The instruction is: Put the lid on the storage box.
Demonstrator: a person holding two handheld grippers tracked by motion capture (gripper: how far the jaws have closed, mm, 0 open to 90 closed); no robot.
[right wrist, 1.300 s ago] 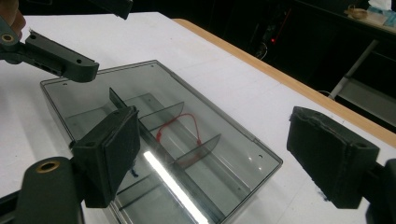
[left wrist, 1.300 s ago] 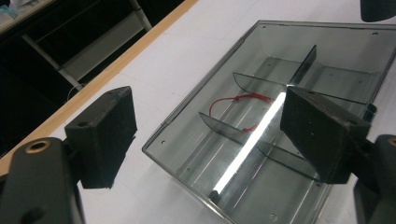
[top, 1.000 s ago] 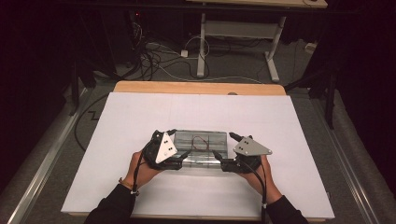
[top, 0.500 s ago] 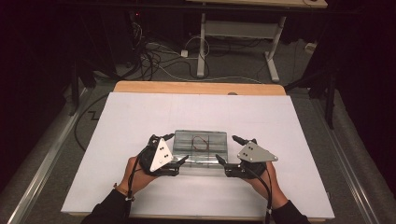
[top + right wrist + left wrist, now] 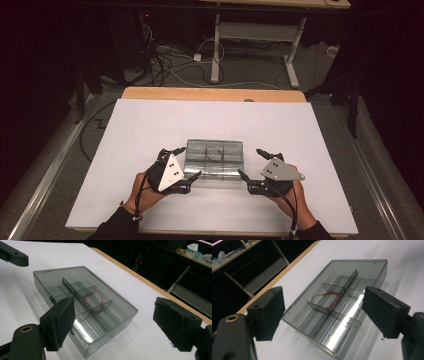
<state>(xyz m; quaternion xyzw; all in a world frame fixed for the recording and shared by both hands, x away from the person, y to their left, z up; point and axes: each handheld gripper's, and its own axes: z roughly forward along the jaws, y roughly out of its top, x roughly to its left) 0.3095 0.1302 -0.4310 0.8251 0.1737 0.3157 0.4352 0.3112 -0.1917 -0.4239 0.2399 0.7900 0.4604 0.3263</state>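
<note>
A: Where's the clear box (image 5: pixel 215 158)?
B: On the white desk (image 5: pixel 310 135), lid shut, between the 2 tongs, a red band (image 5: pixel 325 298) inside.
A: And the tongs?
B: Left tongs (image 5: pixel 186 166) and right tongs (image 5: pixel 253 166) both spread wide, gripping nothing.

A clear plastic box (image 5: pixel 215 160) sits near the middle of the white surface (image 5: pixel 150 125) and is the one obstacle on it; bare surface lies open on all its sides, widest toward the far edge. The left gripper (image 5: pixel 181 169) and right gripper (image 5: pixel 254 165) flank the box's near corners, jaws spread, narrowing the room there. Inside the box, thin dividers (image 5: pixel 342 290) split the space into small compartments.
</note>
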